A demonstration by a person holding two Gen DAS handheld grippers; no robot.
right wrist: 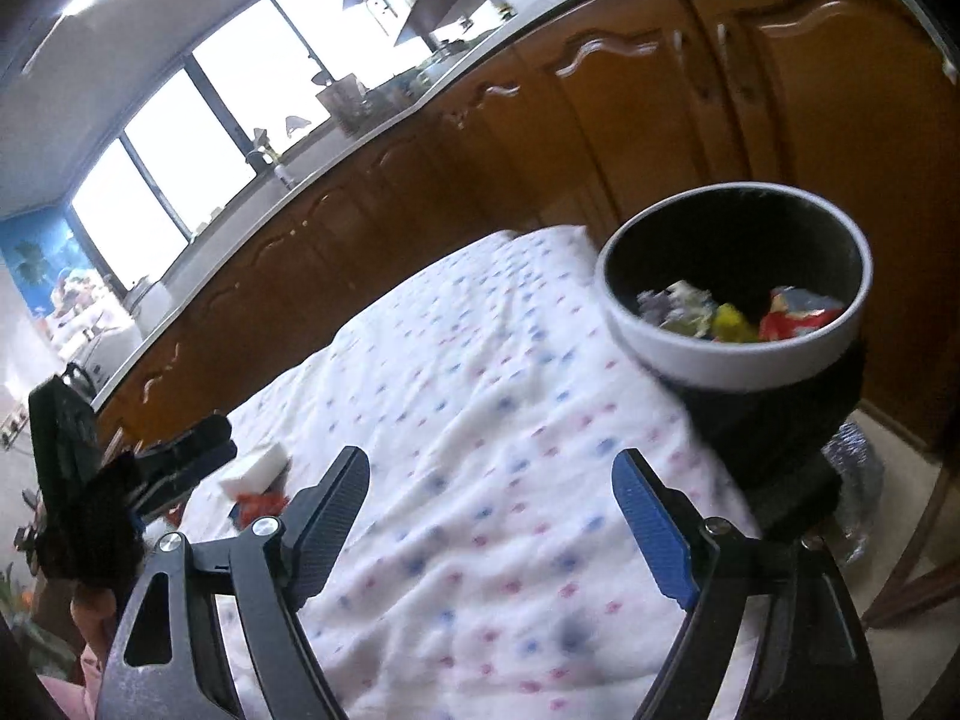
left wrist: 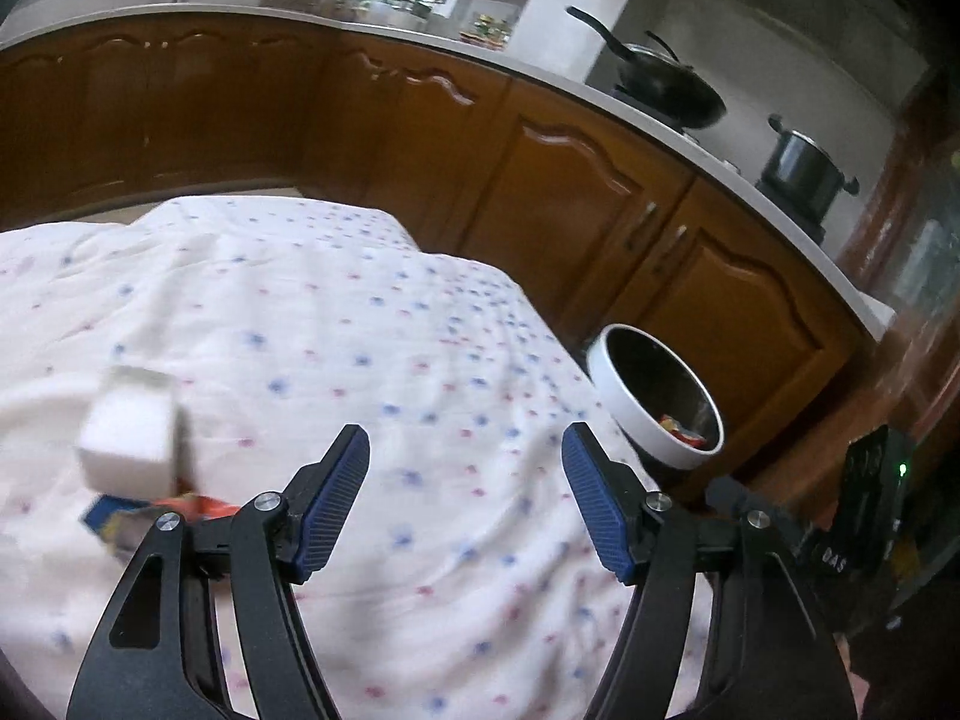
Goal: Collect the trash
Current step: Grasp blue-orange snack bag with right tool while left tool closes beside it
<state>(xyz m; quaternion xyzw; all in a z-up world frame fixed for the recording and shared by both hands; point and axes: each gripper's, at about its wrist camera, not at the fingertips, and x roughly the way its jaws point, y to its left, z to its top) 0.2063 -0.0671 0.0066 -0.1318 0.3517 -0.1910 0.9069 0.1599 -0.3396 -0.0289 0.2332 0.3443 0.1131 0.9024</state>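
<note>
Two grippers hover over a table draped in wrinkled white cloth point(left wrist: 336, 324) dotted blue and pink. Left gripper point(left wrist: 465, 495): ribbed blue pads spread apart, nothing between them. Right gripper point(right wrist: 492, 519): jaws likewise released, empty. Round white-rimmed bin point(right wrist: 735, 354) with dark interior stands off the cloth's far corner, crumpled wrappers point(right wrist: 738, 312) inside. On the cloth, well apart from the bin: a white foam-like block point(left wrist: 129, 432), with a red-and-blue wrapper point(left wrist: 153, 513) touching it.
</note>
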